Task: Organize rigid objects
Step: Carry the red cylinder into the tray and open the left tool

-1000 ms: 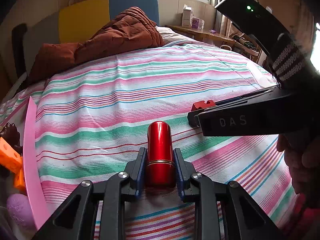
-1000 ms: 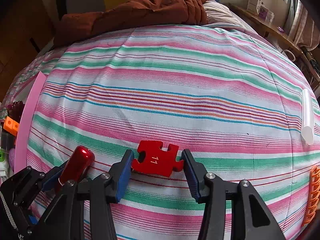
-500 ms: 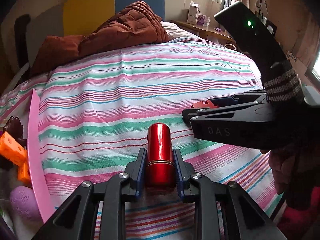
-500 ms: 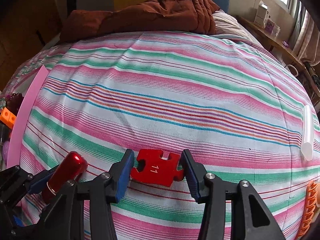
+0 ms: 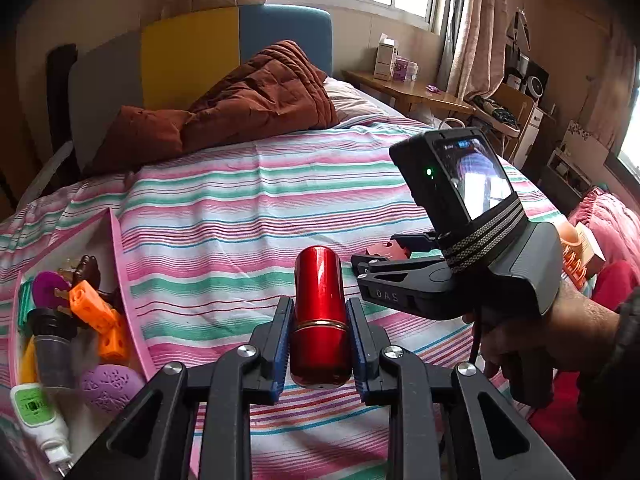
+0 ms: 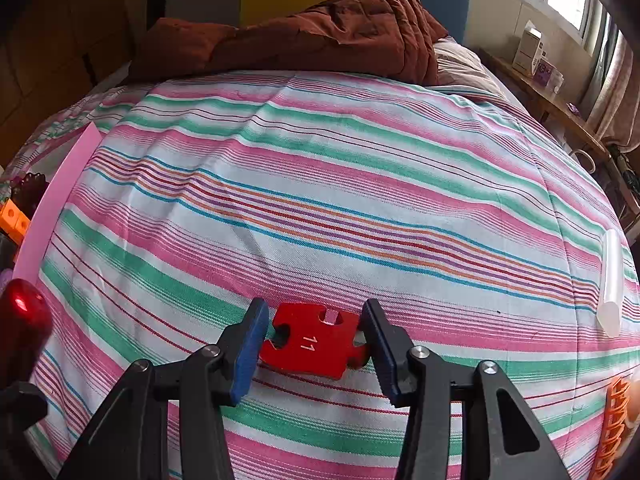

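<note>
Your left gripper [image 5: 320, 344] clamps the red tube [image 5: 320, 316], just right of the pink tray [image 5: 132, 300] rim. Your right gripper [image 6: 314, 344] pinches the puzzle piece [image 6: 314, 340] over the striped bedspread [image 6: 340, 200], farther right of the tray.

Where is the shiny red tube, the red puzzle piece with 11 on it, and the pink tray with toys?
red tube [image 5: 320, 312]: left wrist view, middle of its body, between the gripper fingers.
red puzzle piece [image 6: 314, 342]: right wrist view, flat face near the number 11.
pink tray [image 5: 130, 300]: left wrist view, its right wall.
</note>
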Demonstrator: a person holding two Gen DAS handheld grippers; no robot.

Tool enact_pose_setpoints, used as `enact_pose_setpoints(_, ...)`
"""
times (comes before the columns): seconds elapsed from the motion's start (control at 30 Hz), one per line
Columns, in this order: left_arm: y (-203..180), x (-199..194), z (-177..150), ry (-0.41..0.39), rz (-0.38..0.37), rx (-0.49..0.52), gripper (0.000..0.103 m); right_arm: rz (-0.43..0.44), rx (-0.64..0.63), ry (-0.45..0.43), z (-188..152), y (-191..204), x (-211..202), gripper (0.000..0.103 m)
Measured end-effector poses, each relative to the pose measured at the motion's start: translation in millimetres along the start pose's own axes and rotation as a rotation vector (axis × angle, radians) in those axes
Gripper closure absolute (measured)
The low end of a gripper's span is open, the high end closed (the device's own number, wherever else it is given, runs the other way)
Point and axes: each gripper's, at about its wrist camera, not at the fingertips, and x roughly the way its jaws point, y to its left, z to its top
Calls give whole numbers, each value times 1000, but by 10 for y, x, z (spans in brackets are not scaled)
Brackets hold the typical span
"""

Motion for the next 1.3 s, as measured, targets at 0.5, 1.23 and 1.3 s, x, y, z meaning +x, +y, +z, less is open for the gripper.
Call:
enact_pose_setpoints(0.5, 561, -523, -186, -41, 74, -92, 77, -8, -9, -6, -5, 17, -3, 54)
enact_pose_setpoints(1.23, 1828, -1133, -1107, 8, 162, -390, 77, -24, -25, -5, -4, 39, -21, 55)
enact_pose_setpoints(1.3, 1761, -1064, -1063, 14, 139, -357, 77, -25, -26, -4, -4, 37, -21, 55)
